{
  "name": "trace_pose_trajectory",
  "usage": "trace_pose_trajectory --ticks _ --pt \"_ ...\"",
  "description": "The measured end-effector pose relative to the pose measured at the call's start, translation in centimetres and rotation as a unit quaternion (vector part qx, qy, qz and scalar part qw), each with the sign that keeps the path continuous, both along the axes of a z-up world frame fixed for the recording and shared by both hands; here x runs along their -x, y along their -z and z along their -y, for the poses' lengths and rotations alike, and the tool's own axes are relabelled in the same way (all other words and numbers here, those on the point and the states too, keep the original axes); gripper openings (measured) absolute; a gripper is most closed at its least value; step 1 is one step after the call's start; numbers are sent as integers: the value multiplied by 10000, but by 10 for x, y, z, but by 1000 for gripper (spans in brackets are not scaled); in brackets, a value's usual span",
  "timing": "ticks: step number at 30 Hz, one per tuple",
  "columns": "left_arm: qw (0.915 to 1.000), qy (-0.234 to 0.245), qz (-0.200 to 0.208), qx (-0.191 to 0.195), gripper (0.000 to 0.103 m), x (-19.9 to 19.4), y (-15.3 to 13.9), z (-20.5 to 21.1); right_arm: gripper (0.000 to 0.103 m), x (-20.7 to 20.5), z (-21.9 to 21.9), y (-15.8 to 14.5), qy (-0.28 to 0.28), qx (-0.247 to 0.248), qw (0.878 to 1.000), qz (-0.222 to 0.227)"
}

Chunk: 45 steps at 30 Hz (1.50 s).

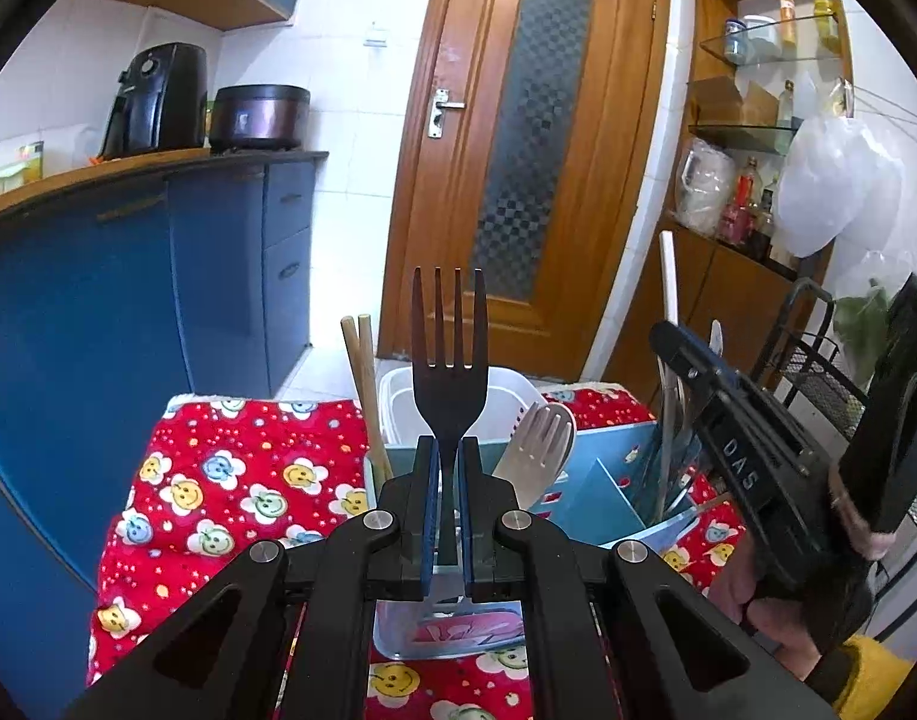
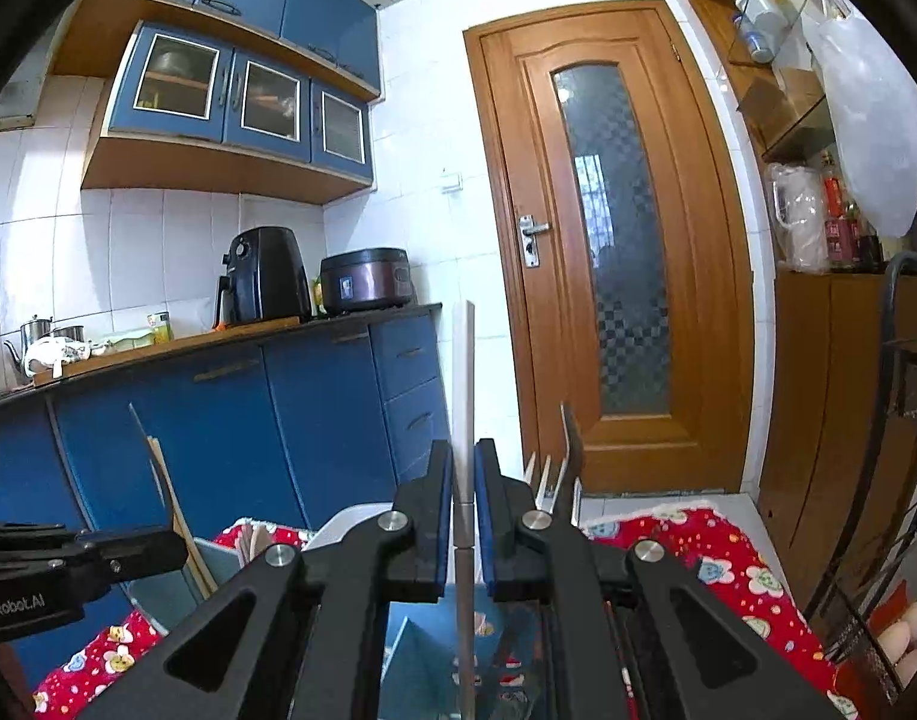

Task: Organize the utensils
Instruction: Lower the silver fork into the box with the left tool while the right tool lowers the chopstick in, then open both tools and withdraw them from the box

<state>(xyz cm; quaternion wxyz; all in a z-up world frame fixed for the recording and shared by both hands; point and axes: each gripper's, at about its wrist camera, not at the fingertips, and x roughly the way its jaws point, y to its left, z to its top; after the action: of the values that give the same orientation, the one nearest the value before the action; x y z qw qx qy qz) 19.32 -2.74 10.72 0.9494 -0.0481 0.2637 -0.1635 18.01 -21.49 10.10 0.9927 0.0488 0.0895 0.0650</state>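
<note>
Left wrist view shows our left gripper (image 1: 449, 462) clamped on the black fork (image 1: 450, 360), right gripper (image 2: 463, 480) clamped on a white-handled utensil (image 2: 463, 396); we lower each upright into the blue organizer (image 1: 608, 498).

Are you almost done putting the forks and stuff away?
Partly. Chopsticks and a pale fork already stand in the blue holder. The left gripper holds a black fork, the right gripper a white-handled utensil. Both still need dropping in.
</note>
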Motion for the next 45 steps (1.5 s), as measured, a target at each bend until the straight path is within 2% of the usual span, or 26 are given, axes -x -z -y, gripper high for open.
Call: trace_pose_trajectory --ticks 2,3,5,10,12,17,22,25,34,38,45 --pt "10000 3 -35 -25 6 -1 1 1 12 1 1 -1 -12 6 10000 -49" --pt "10000 -1 -57 -31 6 -1 2 2 19 2 2 -1 -40 12 10000 -85" --pt "9999 1 -130 -11 6 -2 3 3 26 4 3 -2 -131 11 9998 -148" --pt "9998 -17 -205 -36 9 0 3 6 28 17 3 -9 -178 15 9998 -134" --pt "9998 -11 -179 -58 12 3 0 7 31 22 5 -14 -226 -51 9996 -143" --pt "9999 -10 -109 -45 28 14 -8 6 34 40 10 -28 -300 -210 9991 -206" --pt "10000 -77 3 -29 35 31 -16 2 38 64 13 -37 -394 -330 9982 -324" --pt "9999 -134 66 -29 39 44 -21 -1 42 78 15 -39 -464 -390 9973 -417" --pt "9992 -332 189 -122 62 88 -25 -11 51 121 18 -36 -664 -604 9929 -781" --pt "9991 -396 155 -79 67 105 -25 -18 58 142 19 -32 -673 -632 9920 -860" --pt "9987 -503 22 -86 69 133 -16 -23 70 168 14 -21 -690 -562 9905 -1046"
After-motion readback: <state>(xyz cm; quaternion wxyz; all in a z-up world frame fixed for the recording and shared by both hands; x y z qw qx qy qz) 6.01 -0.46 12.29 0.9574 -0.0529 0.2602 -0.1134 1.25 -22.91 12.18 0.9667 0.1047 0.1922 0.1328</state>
